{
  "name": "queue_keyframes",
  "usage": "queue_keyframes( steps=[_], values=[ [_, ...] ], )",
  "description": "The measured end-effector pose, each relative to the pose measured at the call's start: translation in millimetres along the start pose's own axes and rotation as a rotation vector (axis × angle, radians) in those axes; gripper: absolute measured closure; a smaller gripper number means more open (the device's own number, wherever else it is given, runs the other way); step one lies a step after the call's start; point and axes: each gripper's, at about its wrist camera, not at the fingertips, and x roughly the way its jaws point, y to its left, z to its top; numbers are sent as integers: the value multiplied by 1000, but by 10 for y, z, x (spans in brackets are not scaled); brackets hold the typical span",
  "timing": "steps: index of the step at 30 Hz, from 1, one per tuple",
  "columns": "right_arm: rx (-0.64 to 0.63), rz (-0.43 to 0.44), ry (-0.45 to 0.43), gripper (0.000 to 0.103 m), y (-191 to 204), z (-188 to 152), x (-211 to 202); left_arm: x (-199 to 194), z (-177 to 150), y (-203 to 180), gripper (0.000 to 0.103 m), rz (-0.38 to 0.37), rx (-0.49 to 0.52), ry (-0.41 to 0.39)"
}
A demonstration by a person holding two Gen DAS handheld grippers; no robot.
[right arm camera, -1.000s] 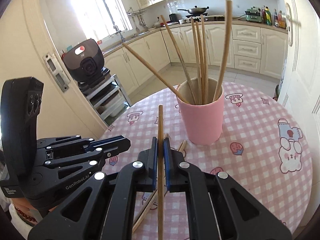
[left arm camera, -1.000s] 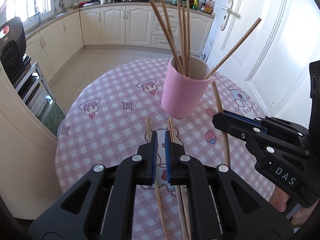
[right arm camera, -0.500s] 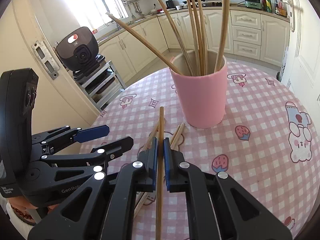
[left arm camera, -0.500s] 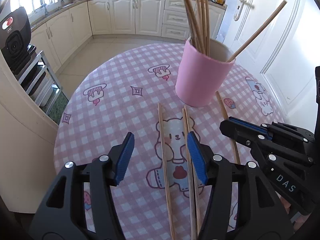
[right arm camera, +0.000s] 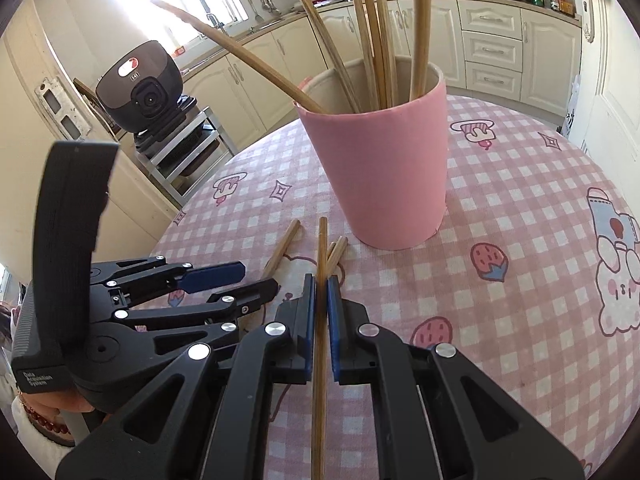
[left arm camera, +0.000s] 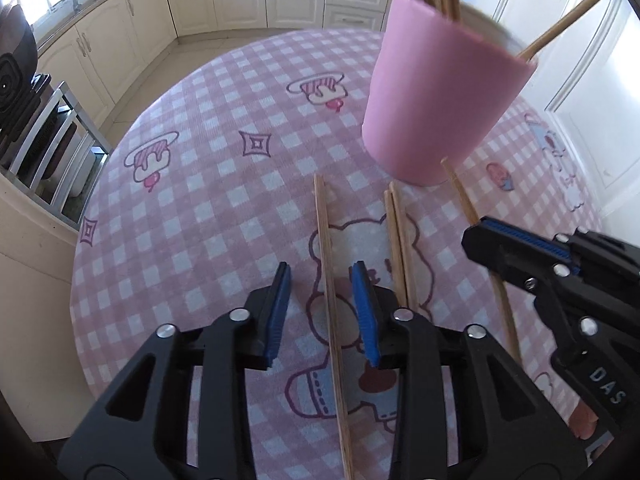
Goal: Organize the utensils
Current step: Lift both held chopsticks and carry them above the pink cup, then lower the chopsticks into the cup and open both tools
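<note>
A pink cup (left arm camera: 444,104) (right arm camera: 384,168) stands on the round table and holds several wooden chopsticks (right arm camera: 376,32). My left gripper (left arm camera: 324,280) is open, low over the table, its jaws on either side of a single chopstick (left arm camera: 330,272) that lies flat. A pair of chopsticks (left arm camera: 400,236) lies just right of it. My right gripper (right arm camera: 321,292) is shut on a chopstick (right arm camera: 320,320) that points toward the cup; it also shows in the left wrist view (left arm camera: 476,236). The left gripper shows at the left in the right wrist view (right arm camera: 224,280).
The table wears a pink checked cloth (left arm camera: 224,168) with cartoon prints. The loose chopsticks show in the right wrist view (right arm camera: 282,248). A metal rack with a black appliance (right arm camera: 144,88) stands beyond the table's left edge. Kitchen cabinets (right arm camera: 492,48) line the back.
My left gripper opened, then came down and forward around the single lying chopstick. My right gripper moved closer to the cup, still holding its chopstick.
</note>
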Motion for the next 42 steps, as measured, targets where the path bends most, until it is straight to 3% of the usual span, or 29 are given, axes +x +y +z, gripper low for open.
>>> queue_keyframes(
  steps=[3,5,6,13,23,27,42],
  values=[
    [0,-1,5,98,-13,-2,27,9,-3,-30,79,10,23,-16],
    [3,1,7,98,-22,-4,43,2,6,-20,97,-5,18,-21],
    [3,1,7,98,-22,-5,48,-2,5,-10,97,-14,11,-25],
    [-22,4,-14,98,130,31,-20,-244,-41,-1,98,-56,-2,-92],
    [-68,16,-180,98,328,179,-697,-1247,-35,1,98,-90,1,-322],
    [-78,1,-241,98,386,207,-949,-1571,-79,-78,98,-55,22,-411],
    [-156,-54,-438,98,633,368,-1606,-2099,9,-104,98,-107,-22,-559]
  ],
)
